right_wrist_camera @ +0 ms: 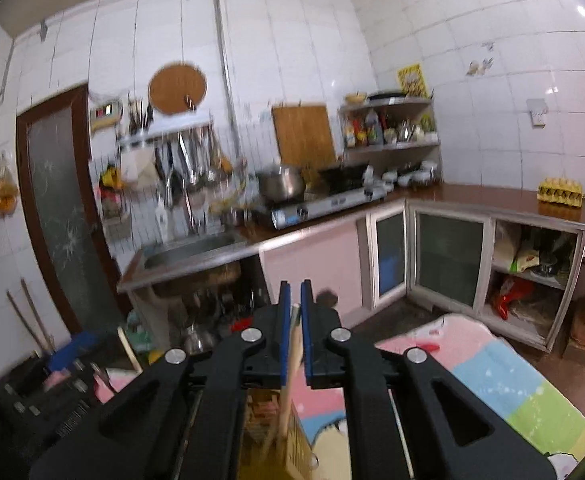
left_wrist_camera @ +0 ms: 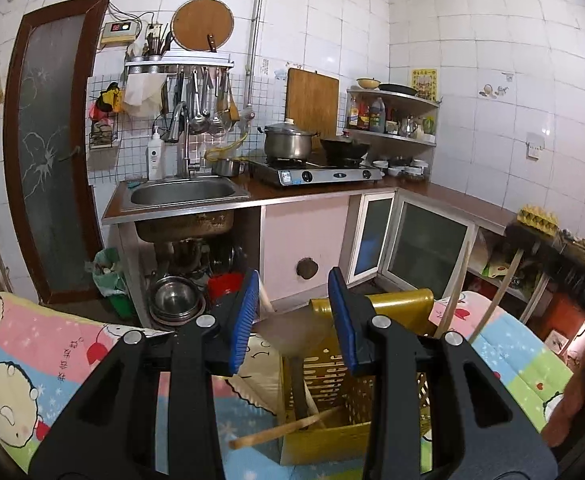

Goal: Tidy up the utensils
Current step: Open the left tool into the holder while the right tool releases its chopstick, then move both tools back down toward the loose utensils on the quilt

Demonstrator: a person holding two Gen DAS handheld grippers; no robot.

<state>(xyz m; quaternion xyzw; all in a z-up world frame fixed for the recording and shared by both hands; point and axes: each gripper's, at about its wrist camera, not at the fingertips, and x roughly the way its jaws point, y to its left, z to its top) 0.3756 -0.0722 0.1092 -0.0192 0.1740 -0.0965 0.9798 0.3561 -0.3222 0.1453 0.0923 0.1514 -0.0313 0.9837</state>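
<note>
Loading the basket [left_wrist_camera: 332,384]: left gripper [left_wrist_camera: 294,320] half open around a spatula [left_wrist_camera: 296,330], right gripper [right_wrist_camera: 295,320] pinching chopsticks [right_wrist_camera: 290,360]. Next: lowering both in.

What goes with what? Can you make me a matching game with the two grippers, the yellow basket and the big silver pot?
Things:
1. left gripper
2. right gripper
3. yellow basket
4. silver pot

States or places:
A. on the stove
B. on the cartoon blanket
C. jaws apart, a spatula's blade between them
D. shut on a wooden stick

Pairs: 1-C, 2-D, 3-B, 4-A
</note>
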